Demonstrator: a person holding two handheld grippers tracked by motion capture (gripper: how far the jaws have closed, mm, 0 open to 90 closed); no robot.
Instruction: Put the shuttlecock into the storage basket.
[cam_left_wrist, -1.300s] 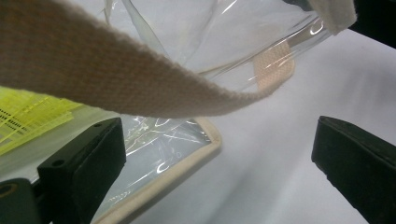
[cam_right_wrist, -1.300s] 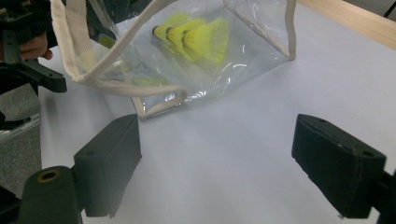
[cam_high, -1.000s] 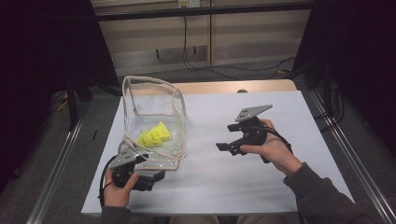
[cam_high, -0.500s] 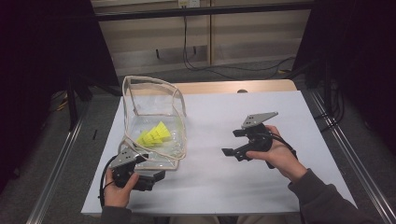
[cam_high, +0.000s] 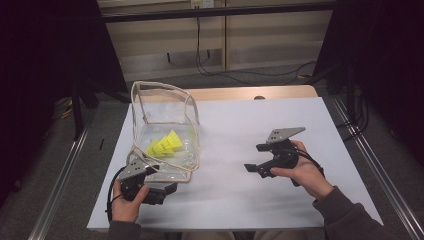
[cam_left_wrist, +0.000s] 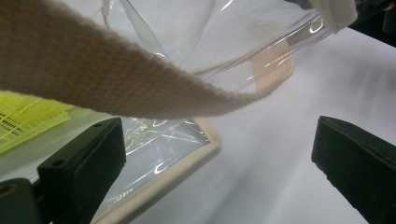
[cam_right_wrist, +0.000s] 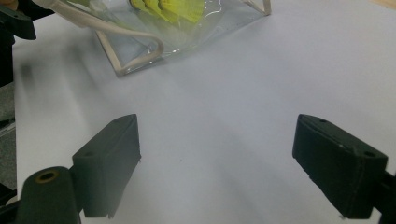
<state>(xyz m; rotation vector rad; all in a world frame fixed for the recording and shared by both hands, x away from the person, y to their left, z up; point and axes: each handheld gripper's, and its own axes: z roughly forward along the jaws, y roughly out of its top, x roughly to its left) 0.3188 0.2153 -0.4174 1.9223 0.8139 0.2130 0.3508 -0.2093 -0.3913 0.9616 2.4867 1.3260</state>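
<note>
A clear plastic bag with beige trim stands open at the left of the white sheet, with yellow items inside it. My left gripper rests at the bag's near corner and is open. In the left gripper view the bag's trimmed bottom edge lies between the jaws without being pressed, and a beige strap crosses above. My right gripper is open over bare sheet to the right of the bag, nothing between its jaws. The right gripper view has the bag and the yellow items ahead.
A white sheet covers the wooden table. Metal rails run along both sides of it. Cables hang behind the far edge. A hand and sleeve come in at the bottom right.
My right gripper has moved toward the near right and sunk closer to the sheet, still open. The left gripper and the bag have stayed put.
</note>
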